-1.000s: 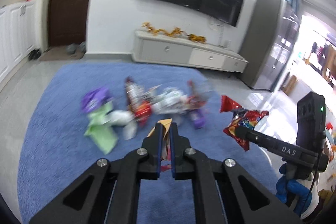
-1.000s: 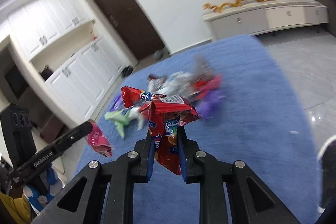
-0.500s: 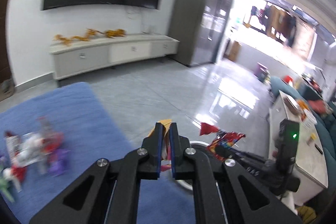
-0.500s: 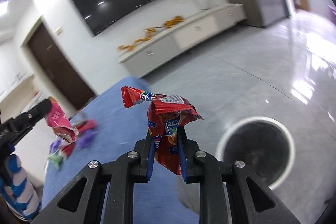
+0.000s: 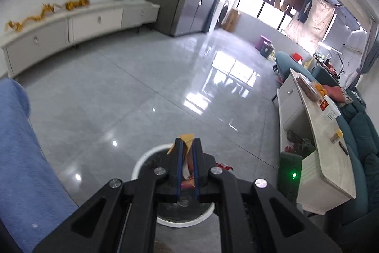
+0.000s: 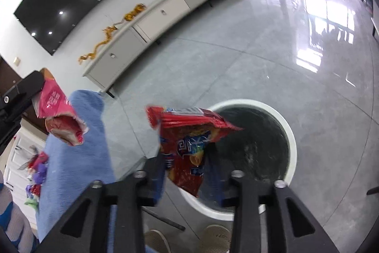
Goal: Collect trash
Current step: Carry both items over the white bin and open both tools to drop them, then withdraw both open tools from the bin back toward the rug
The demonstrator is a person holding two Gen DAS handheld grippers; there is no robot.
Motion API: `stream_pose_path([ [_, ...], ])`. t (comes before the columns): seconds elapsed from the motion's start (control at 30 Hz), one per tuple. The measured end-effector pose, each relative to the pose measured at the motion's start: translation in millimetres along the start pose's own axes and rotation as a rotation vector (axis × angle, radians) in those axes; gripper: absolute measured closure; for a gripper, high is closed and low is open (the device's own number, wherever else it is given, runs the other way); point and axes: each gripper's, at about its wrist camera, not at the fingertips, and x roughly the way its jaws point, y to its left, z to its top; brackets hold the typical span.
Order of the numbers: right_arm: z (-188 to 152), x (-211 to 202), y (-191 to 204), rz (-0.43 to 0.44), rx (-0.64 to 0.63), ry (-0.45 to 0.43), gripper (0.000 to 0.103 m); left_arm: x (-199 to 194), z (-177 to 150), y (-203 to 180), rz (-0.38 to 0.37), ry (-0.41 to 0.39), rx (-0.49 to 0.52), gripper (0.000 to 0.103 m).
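Right gripper (image 6: 187, 172) jaws spread, red snack bag (image 6: 189, 141) loose between them, left gripper (image 5: 187, 146) pinching pink wrapper (image 6: 56, 108)

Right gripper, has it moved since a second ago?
Yes. The right gripper has swung off the blue rug, now over the white bin, its jaws opened around the red wrapper.

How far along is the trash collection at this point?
Done: cannot tell; the white-rimmed round bin has a dark inside that shows no clear wrappers. In hand: the right gripper is open over the bin, with the red crinkled snack bag loose between its fingers; the left gripper is shut on a pink wrapper. Left: several small wrappers on the blue rug.
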Motion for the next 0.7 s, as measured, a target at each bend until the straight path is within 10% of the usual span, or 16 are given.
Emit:
stream_pose_path([
  [0.57,-4.5,-8.2,-17.9,-0.055,0.043,0.010,0.051,31.5,-7.9,6.5,-0.051,0.078,-0.061,0.094],
  [0.7,-3.5,-25.7,-16.4,-0.064,0.050,-0.023,0.050,23.4,-6.7,5.8,-0.061,0.056,-0.084,0.038],
])
